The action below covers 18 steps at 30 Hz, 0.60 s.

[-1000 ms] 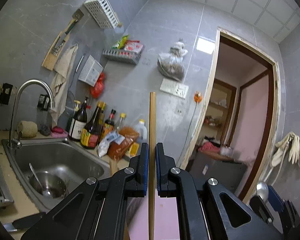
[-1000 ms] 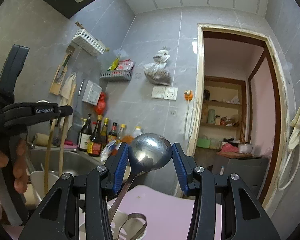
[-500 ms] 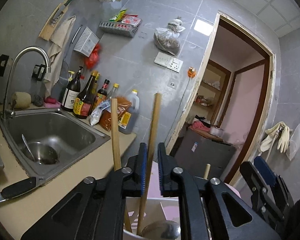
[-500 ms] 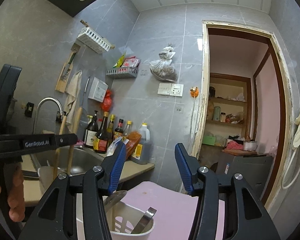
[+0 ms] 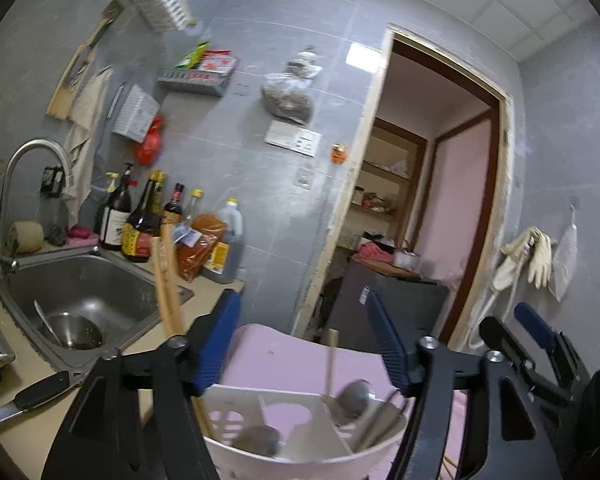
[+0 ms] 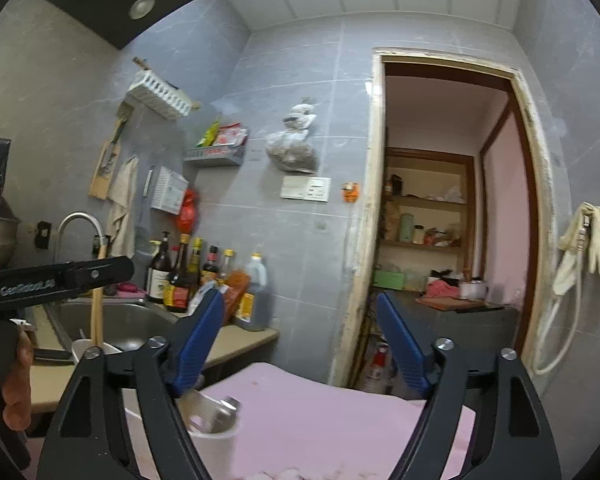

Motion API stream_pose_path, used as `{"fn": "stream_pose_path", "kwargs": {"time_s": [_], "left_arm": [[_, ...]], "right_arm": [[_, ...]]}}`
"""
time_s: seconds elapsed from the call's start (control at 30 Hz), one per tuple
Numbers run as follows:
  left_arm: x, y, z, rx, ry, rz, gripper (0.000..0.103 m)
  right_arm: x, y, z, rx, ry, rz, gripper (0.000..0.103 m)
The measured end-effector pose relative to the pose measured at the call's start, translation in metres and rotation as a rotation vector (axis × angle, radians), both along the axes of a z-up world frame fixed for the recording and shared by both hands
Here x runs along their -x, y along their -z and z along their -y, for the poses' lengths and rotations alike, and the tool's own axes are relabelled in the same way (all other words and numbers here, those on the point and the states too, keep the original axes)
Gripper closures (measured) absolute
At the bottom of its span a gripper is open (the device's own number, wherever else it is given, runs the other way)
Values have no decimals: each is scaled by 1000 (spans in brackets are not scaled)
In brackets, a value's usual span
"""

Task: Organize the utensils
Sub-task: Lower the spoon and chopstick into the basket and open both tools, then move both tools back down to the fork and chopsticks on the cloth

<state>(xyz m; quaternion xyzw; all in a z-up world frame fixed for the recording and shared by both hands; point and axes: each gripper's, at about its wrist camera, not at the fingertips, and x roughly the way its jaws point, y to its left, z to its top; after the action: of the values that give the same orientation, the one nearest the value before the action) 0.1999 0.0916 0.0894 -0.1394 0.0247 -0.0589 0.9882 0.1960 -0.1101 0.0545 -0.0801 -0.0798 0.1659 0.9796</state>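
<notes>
We see the left gripper (image 5: 304, 344) with its blue pads spread wide — the jaws have just been opening, and nothing is pressed between them. Below it stands the white utensil holder (image 5: 300, 446) on the pink surface (image 5: 284, 356), holding a metal ladle (image 5: 354, 398), a second spoon bowl (image 5: 260, 440) and a thin wooden stick (image 5: 331, 360). Wooden chopsticks (image 5: 166, 280) lean out at the holder's left side, just beside the left finger; we cannot tell whether they touch it. The right gripper (image 6: 300, 344) has also just been opening — its jaws stand apart and empty, with the holder's rim low at the left. The table (image 5: 28, 428) carries a sink (image 5: 80, 288) and a knife (image 5: 28, 396).
</notes>
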Motion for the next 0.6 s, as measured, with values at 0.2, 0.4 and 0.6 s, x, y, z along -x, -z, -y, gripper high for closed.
{"fn": "stream_pose_path", "kwargs": {"time_s": [0.2,0.4,0.6], "left_arm": [[8,1,32,-34,55,-10,8],[8,11,63,-43,121,-87,7],[7,24,97,-133,189,-149,6]], "right_arm": [[14,-3,47,-32,58,-46,1],[27,2,92,-67,103,-97,0],[32,16,130,-81,142,-188,0]]}}
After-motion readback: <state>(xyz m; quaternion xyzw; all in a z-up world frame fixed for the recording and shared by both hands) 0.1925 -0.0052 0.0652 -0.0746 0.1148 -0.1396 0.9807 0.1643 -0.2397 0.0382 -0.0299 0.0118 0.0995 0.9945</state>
